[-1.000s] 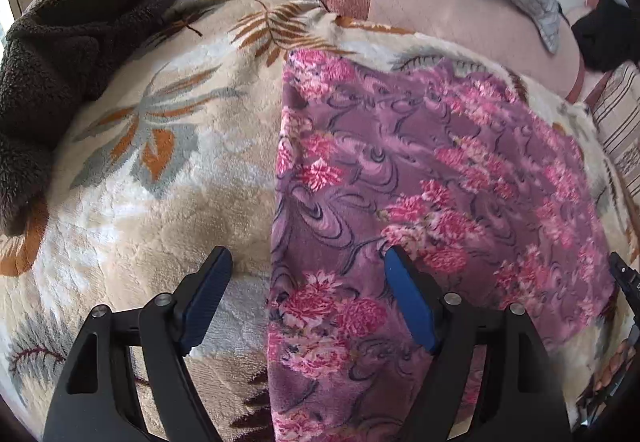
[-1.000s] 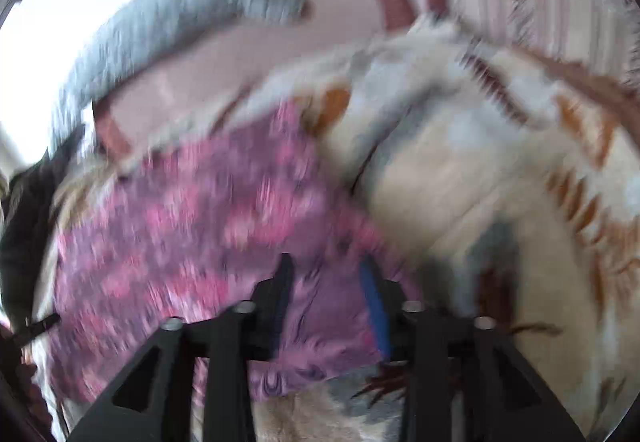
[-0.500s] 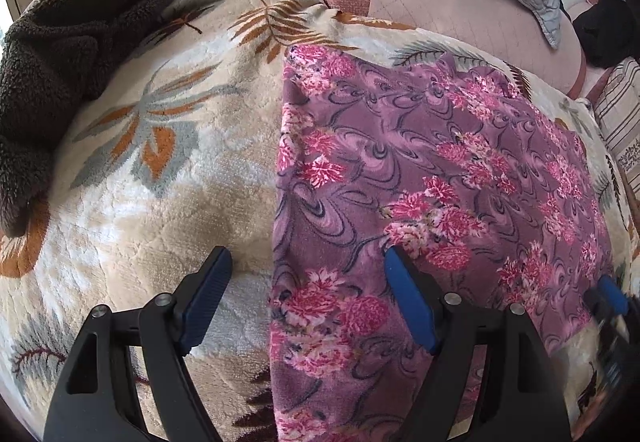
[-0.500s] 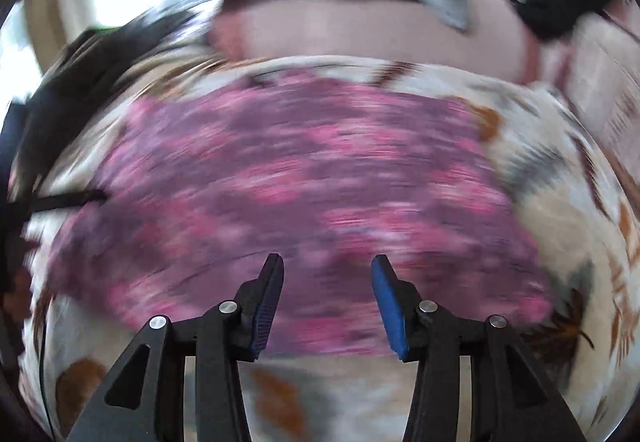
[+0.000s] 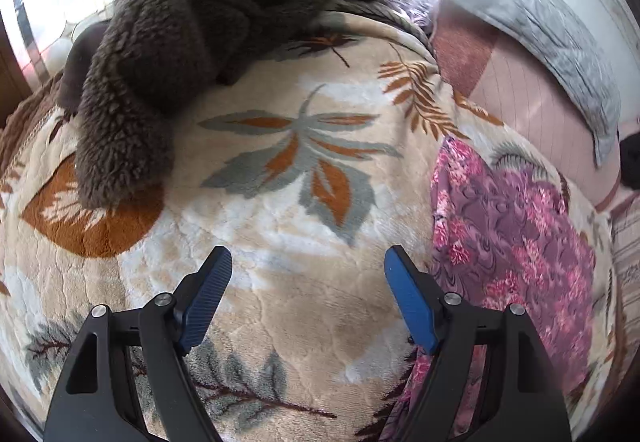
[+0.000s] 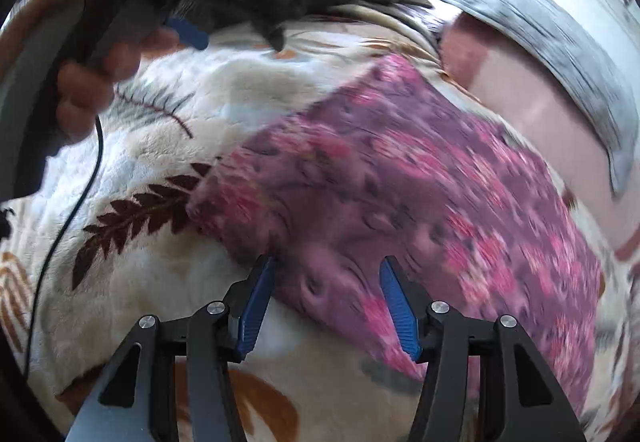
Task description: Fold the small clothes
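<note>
Purple floral garment (image 6: 400, 182) spread flat on the leaf-patterned plush blanket (image 5: 304, 282) of the bed, near edge facing the right hand-held gripper (image 6: 326, 302). Jaws released there, straddling that near edge, nothing pinched yet. Left hand-held gripper (image 5: 306, 298) also released, hovering over bare blanket just beside the garment's left edge (image 5: 436, 202). Brown fleece throw (image 5: 208, 22) heaped well apart at the far side. Best approach, judging from here: slide the lower pad under one layer only, close on the hem rather than the blanket pile, bring the left across to the matching corner, lift both evenly, fold in half.
</note>
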